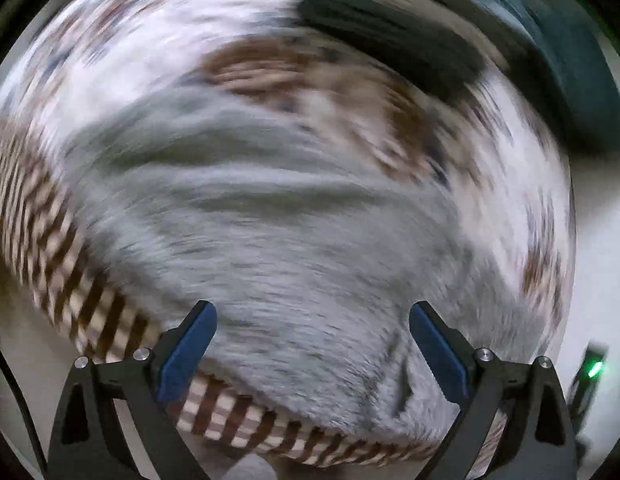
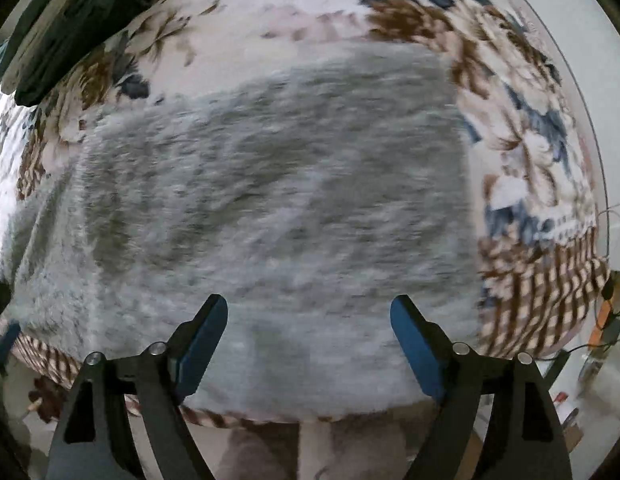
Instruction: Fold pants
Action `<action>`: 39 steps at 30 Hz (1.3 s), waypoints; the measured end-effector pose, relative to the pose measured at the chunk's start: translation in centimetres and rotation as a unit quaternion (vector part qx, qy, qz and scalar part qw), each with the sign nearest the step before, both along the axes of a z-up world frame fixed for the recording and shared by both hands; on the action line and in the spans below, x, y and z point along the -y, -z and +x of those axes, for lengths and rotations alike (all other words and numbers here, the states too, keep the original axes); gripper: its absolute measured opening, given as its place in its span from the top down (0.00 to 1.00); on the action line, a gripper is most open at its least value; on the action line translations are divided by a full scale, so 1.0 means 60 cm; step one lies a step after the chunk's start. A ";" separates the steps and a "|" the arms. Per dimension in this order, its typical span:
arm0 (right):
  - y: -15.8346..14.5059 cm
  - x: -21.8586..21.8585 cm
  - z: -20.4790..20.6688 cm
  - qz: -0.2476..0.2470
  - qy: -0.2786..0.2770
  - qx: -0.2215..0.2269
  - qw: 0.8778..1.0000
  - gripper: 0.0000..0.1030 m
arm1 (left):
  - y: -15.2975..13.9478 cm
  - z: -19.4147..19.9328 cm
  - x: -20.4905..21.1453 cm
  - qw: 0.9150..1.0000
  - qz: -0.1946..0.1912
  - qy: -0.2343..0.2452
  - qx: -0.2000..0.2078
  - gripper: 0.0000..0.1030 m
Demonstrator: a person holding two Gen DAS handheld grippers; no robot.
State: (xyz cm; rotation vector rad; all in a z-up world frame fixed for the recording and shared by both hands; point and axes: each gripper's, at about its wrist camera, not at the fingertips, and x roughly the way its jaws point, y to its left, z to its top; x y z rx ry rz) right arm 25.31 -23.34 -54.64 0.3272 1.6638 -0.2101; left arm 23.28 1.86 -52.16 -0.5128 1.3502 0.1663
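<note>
The grey fleecy pants (image 1: 278, 248) lie on a floral bedspread (image 1: 150, 40) and fill the middle of both views; the left wrist view is blurred by motion. In the right wrist view the pants (image 2: 270, 184) lie as a flat, roughly rectangular slab with a straight right edge. My left gripper (image 1: 313, 312) is open and empty just above the near part of the pants. My right gripper (image 2: 309, 306) is open and empty above the near edge of the pants.
The bedspread (image 2: 530, 140) has a brown checked border (image 2: 542, 292) along the near edge of the bed. A dark folded garment (image 2: 70, 36) lies at the far left, and shows in the left wrist view (image 1: 410, 48) at the far right. Cables and clutter (image 2: 606, 328) lie on the floor at the right.
</note>
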 end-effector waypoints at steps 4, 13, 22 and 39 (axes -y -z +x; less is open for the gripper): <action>-0.007 -0.078 0.043 0.006 -0.023 0.013 1.000 0.17 | 0.057 -0.042 -0.158 0.973 -0.106 -0.205 -0.010 0.05; -0.012 -0.217 0.094 0.013 -0.053 0.031 0.998 0.17 | 0.171 -0.076 -0.299 0.918 -0.166 -0.360 -0.018 0.06; 0.014 -0.231 0.095 0.006 -0.067 0.022 0.997 0.17 | 0.168 -0.052 -0.300 0.941 -0.113 -0.317 0.021 0.45; -0.026 -0.092 0.022 -0.005 -0.024 0.032 0.999 0.17 | 0.012 0.015 -0.205 0.972 -0.062 -0.159 0.161 0.82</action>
